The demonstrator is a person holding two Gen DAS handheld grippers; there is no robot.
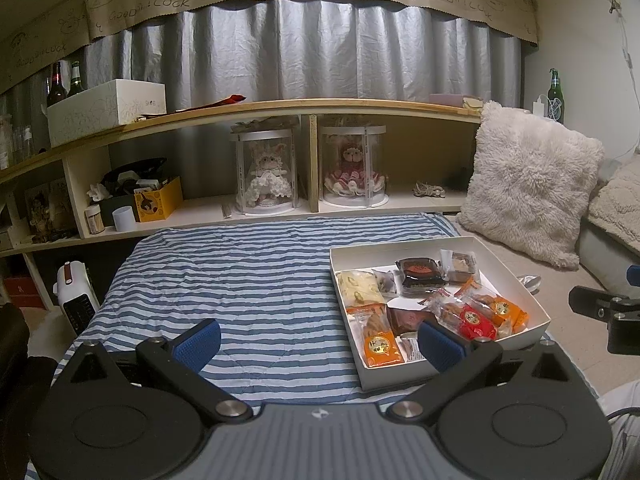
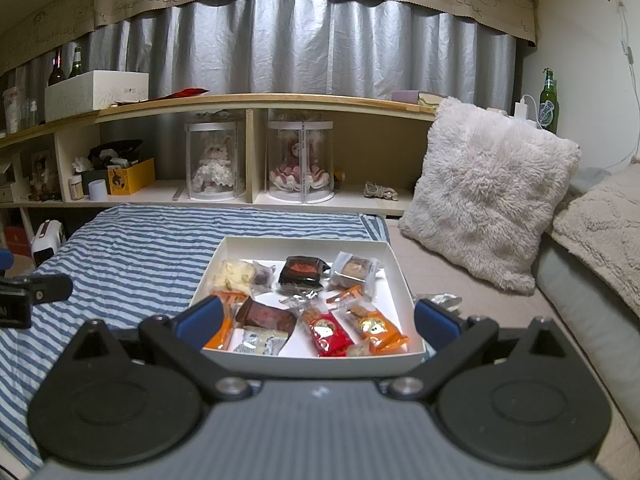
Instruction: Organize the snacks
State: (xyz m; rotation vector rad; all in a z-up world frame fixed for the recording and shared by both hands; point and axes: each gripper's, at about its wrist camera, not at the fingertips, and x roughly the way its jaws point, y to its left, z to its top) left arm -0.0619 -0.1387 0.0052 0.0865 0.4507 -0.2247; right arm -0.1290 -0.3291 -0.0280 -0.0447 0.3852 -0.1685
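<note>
Nearest to the viewer, the left gripper (image 1: pixel 319 345) has its two blue-padded fingers wide apart and holds nothing; it hangs over the blue and white striped blanket (image 1: pixel 240 280), and its right pad sits in front of the near left corner of the shallow white cardboard box (image 1: pixel 516 280). From the right wrist view, the right gripper (image 2: pixel 318 320) also stands with its fingers spread, empty, with the near edge of the same white box (image 2: pixel 316 360) between them.

All the snacks lie inside this box, which rests on the right part of the striped blanket. At the far side are a pale cream wrapped pastry (image 2: pixel 234 272), a black packet with a red oval label (image 2: pixel 302 272) and a clear wrapper with a brown cake (image 2: pixel 354 270). Closer are a dark brown square packet (image 2: pixel 266 316), a red packet with a gold seal (image 2: pixel 330 334) and an orange packet with a gold seal (image 2: pixel 378 330), these two side by side. A second orange packet (image 1: pixel 380 346) lies along the left wall of the box.

Behind the box a fluffy white cushion (image 2: pixel 488 192) leans upright. On the wooden shelf (image 2: pixel 280 100) stand two dolls in clear round cases (image 2: pixel 216 160).
</note>
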